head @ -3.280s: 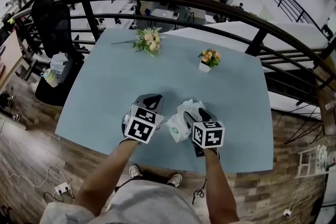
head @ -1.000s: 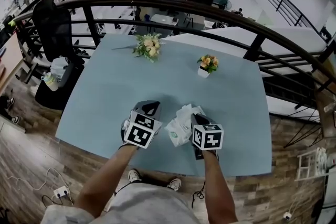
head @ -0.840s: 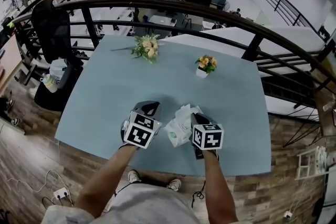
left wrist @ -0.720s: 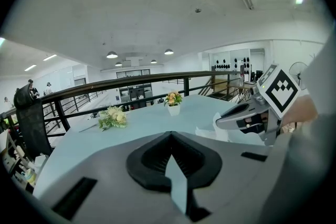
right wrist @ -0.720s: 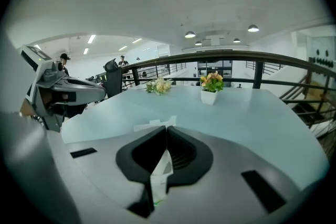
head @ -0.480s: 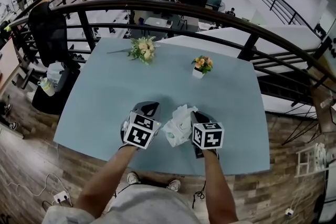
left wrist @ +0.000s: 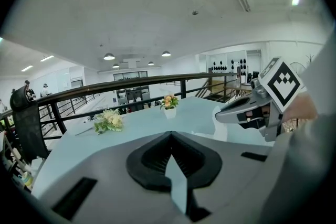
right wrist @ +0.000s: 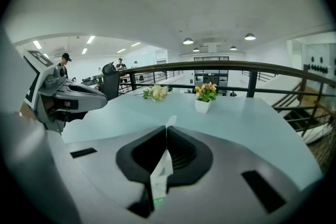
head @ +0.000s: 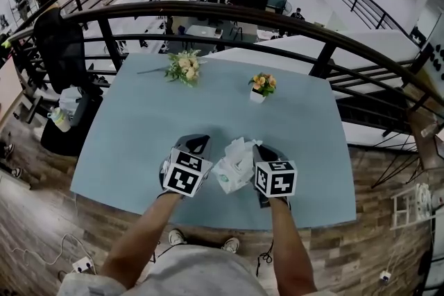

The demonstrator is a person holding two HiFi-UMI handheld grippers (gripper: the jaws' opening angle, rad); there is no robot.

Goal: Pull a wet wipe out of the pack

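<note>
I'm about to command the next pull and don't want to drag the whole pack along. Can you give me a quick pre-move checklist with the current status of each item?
1. Right gripper gripping: ok, jaws together on a thin white sheet.
2. That sheet is the wipe rather than pack film: cannot tell.
3. Left gripper anchoring the pack: cannot tell. Its jaws are together on a pale strip of unclear source.
4. Wipe free of the pack: not ok, it looks bunched at the pack's top.
5. Room to pull: ok, the flower pot and bouquet stand far across the table.
</note>
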